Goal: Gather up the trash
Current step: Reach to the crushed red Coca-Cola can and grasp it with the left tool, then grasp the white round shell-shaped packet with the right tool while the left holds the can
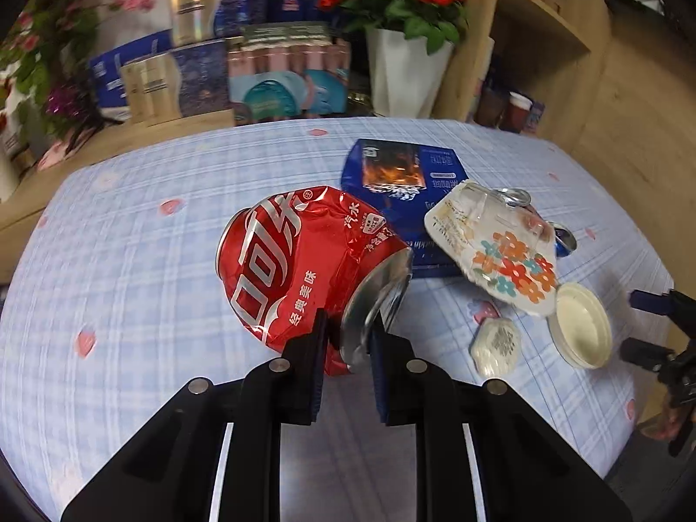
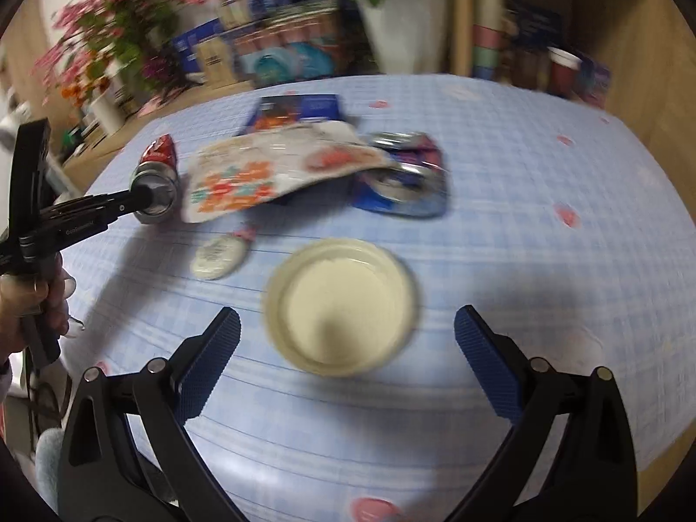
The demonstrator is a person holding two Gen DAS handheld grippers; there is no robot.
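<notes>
Nearest the left camera, the crushed red metal can [image 1: 304,269] is clamped at its silver rim between the ribbed pads of the left gripper [image 1: 346,339] and lies on the checked blue tablecloth [image 1: 130,261]. The right gripper [image 2: 348,339] is held wide apart with nothing between its pads, just short of a round cream plastic lid [image 2: 341,304]. Farther off, a small white cap [image 1: 496,346], a floral wrapper [image 1: 500,252], a flattened blue can [image 2: 409,178] and a glossy blue packet [image 1: 391,174] are seen lying together.
</notes>
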